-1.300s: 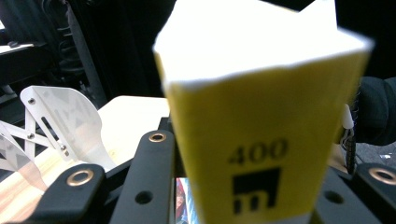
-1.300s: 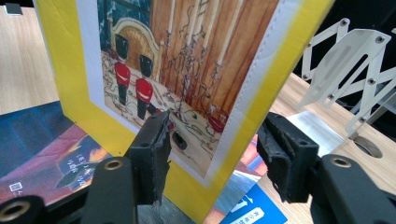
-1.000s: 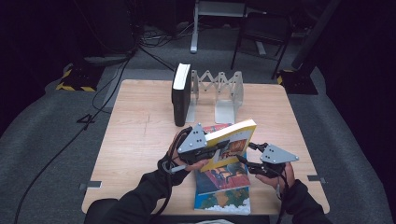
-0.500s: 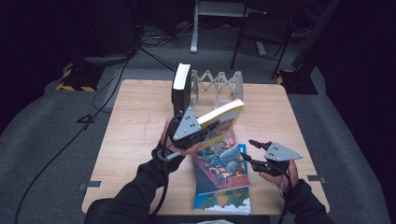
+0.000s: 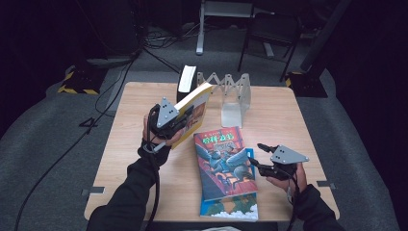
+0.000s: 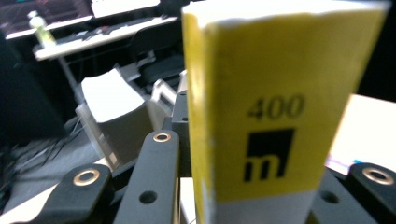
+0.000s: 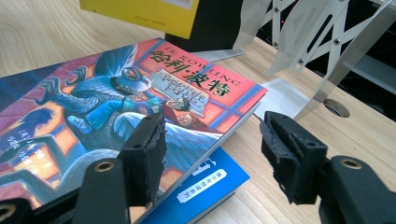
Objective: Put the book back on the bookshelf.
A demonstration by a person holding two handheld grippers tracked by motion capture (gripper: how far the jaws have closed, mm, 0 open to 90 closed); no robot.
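My left gripper (image 5: 188, 115) is shut on a yellow book (image 5: 195, 113) and holds it tilted in the air, just in front of the black book (image 5: 185, 81) that stands in the metal rack (image 5: 234, 96). In the left gripper view the yellow book's spine (image 6: 280, 70) stands between the jaws. A colourful illustrated book (image 5: 223, 161) lies flat on a blue book (image 5: 231, 208). My right gripper (image 5: 257, 154) hovers open at their right edge. Its jaws have just been opening, and its pads (image 7: 148, 140) press on nothing, with the illustrated book's corner (image 7: 187, 98) beneath them.
The folding metal rack (image 7: 322, 42) stands at the table's far middle, its right slots free. Bare wood of the table (image 5: 284, 110) lies to the right of the rack and down the left side. Chairs and cables sit on the dark floor beyond.
My left hand has carried the yellow book up and away from the stack toward the rack, uncovering the illustrated book. The right gripper has stayed by the stack's right edge.
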